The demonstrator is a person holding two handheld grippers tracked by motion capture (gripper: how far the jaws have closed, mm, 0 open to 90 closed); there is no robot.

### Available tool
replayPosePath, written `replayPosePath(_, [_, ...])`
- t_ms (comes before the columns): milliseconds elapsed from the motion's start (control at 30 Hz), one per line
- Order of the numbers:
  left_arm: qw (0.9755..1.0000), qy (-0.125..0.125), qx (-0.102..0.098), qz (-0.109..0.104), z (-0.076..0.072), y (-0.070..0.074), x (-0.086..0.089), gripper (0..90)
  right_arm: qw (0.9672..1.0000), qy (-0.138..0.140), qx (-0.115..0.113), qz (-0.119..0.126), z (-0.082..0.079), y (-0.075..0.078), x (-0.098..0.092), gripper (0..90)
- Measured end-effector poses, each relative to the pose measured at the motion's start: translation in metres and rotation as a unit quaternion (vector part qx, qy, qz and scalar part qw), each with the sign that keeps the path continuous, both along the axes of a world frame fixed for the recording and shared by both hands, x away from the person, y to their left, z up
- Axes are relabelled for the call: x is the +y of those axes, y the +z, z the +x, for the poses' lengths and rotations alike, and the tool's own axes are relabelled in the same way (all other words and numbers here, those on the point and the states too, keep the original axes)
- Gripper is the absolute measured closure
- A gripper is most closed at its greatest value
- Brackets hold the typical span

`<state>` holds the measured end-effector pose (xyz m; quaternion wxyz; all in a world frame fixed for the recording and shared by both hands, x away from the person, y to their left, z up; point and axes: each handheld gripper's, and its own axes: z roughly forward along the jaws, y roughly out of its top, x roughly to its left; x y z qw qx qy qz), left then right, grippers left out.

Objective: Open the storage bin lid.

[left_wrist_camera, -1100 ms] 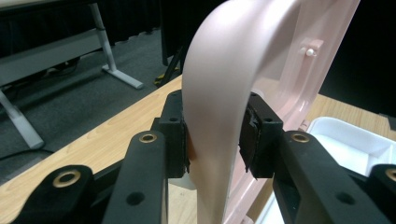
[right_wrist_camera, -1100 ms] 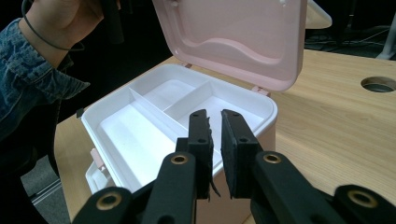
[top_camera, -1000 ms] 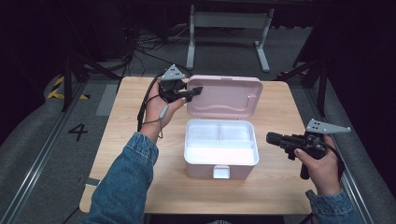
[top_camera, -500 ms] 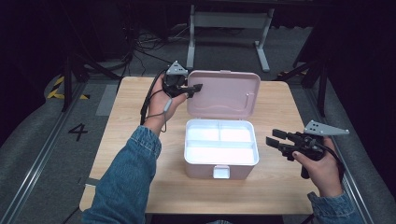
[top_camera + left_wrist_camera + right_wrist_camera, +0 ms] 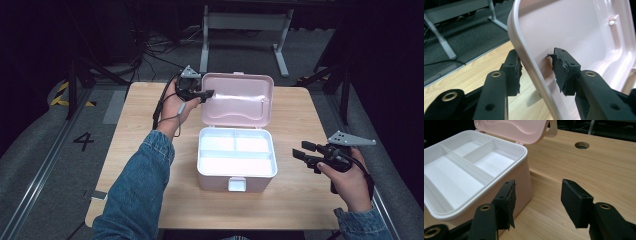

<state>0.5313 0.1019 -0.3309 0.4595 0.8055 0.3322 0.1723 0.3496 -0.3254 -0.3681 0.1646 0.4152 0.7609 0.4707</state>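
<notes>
Pink and white, one box [image 5: 236, 160] is sitting mid-worktop [image 5: 300, 210] in the high view, its lid [image 5: 239, 97] standing open and its three compartments lying bare, dark floor lying all around. In the left gripper view, the left tongs [image 5: 537, 71] are straddling the lid's rim, their jaws having just been opening, one pad [image 5: 560, 70] sitting clear of it. In the right gripper view, the right tongs [image 5: 537, 203] are gaping, having just been opening, with nothing between them, just beside the box.
</notes>
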Motion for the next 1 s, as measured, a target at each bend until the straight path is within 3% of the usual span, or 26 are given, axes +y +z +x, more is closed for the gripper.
replayPosePath(167, [0.9997,0.009,0.023,-0.005,0.010,-0.011,-0.001,59.3,1.0000,0.001,0.000,0.006,0.002,0.001,0.000,46.1])
replayPosePath(333, [0.9989,0.014,0.045,0.003,0.018,-0.021,-0.002,57.7,1.0000,0.002,0.001,0.006,0.005,0.000,-0.001,46.1])
replayPosePath(533, [0.9964,0.019,0.081,-0.016,0.025,-0.032,0.001,57.2,0.9998,-0.002,-0.011,0.016,0.003,0.004,-0.002,46.2])
replayPosePath(600, [0.9963,0.021,0.083,-0.012,0.026,-0.035,0.001,56.9,0.9998,-0.001,-0.013,0.016,0.002,0.005,-0.002,46.2])
replayPosePath(667, [0.9962,0.023,0.083,0.008,0.028,-0.039,0.001,58.2,0.9998,-0.002,-0.014,0.013,0.002,0.006,-0.002,46.2])
replayPosePath(867, [0.9937,0.026,0.104,0.033,0.032,-0.049,-0.003,58.7,0.9999,0.004,-0.011,0.013,0.001,0.005,0.000,46.1])
replayPosePath(1000, [0.9920,0.027,0.119,0.031,0.033,-0.054,-0.003,58.0,0.9998,0.004,-0.010,0.015,0.001,0.006,0.000,46.1])
